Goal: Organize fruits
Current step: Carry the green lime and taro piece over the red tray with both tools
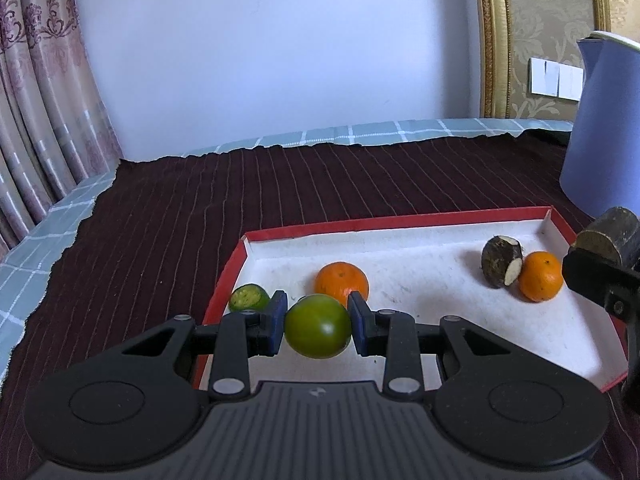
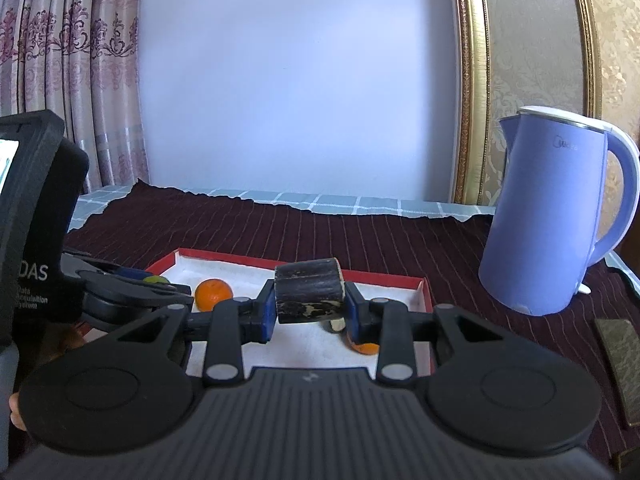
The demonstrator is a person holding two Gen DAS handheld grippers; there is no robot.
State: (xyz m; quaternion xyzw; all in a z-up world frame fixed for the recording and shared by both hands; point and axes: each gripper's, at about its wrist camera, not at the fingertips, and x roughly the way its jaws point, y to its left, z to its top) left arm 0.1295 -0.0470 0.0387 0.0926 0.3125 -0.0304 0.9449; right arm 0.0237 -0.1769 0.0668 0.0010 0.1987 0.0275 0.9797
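Note:
My left gripper (image 1: pixel 318 322) is shut on a green tomato (image 1: pixel 318 326) and holds it above the near left part of a red-rimmed white tray (image 1: pixel 384 224). In the tray lie an orange (image 1: pixel 341 282), a second orange (image 1: pixel 540 276) and a dark cut root (image 1: pixel 500 262). A cut green fruit (image 1: pixel 249 297) lies on the cloth just left of the tray. My right gripper (image 2: pixel 309 300) is shut on a dark sugarcane piece (image 2: pixel 309 290) above the tray (image 2: pixel 424 292); it also shows at the right edge of the left wrist view (image 1: pixel 608 236).
A blue electric kettle (image 2: pixel 548 216) stands right of the tray on the dark striped cloth (image 1: pixel 200 216). A dark flat object (image 2: pixel 618 364) lies at the far right. Curtains hang on the left and a wall stands behind the table.

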